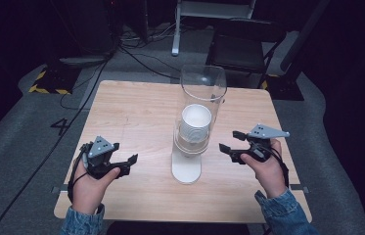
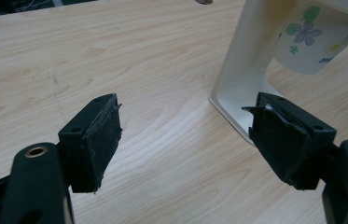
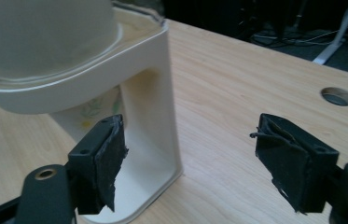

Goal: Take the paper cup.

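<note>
- Dark floor with trailing cables and a black chair [image 1: 246, 46] rings a pale wooden table [image 1: 136, 112], which carries one thing: a cup dispenser [image 1: 192, 142] standing upright between the two grippers.
- Left gripper [image 1: 130, 160] is held low at the dispenser's left, jaws spread wide with nothing between them; in the left gripper view the dispenser's cream foot [image 2: 230, 100] sits just past the right-hand jaw, not touching it.
- Right gripper [image 1: 229, 143] mirrors it on the other side, jaws equally wide and empty; in the right gripper view the stand's back post [image 3: 160, 107] rises just beyond the left-hand jaw.
- Both tools flanking the stand looks like a ready stance: one could steady the frame while the other draws a cup from below.
- Dispenser's look: a clear tube [image 1: 203, 93] tops a cream collar [image 3: 69, 91] and an open-fronted base. White paper cups [image 1: 195, 122] are stacked inside.
- Lowest cup [image 2: 314, 39] pokes out beneath the collar, printed with green and purple flowers, hanging clear of the tabletop.
</note>
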A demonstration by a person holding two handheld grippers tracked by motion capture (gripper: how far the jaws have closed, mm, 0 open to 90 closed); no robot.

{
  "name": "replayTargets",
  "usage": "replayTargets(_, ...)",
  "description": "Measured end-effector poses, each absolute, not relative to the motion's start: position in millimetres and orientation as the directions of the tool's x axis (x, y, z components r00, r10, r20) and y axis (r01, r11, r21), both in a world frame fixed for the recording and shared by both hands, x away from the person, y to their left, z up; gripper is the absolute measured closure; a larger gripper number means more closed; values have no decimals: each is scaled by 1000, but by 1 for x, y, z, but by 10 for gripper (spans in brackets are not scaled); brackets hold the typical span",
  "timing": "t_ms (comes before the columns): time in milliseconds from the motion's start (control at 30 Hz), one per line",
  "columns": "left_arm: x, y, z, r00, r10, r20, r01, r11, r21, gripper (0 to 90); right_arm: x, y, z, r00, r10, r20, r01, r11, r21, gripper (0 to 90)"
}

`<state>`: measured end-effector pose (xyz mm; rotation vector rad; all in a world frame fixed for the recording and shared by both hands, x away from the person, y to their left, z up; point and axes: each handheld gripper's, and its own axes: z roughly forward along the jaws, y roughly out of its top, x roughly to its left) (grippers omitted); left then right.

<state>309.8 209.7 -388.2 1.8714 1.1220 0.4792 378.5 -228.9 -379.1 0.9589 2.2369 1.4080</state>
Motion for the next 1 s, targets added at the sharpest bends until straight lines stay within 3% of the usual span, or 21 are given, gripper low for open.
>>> replayTargets(633,295,220,-393,489,866,-107,529,-197,825,250,378,-177,-393,-842,533,88,318,359,877,163)
replayTargets(1000,295,219,-395,494,862,-114,533,-197,823,257,381,-148,-420,-836,538,106,281,255,925,159)
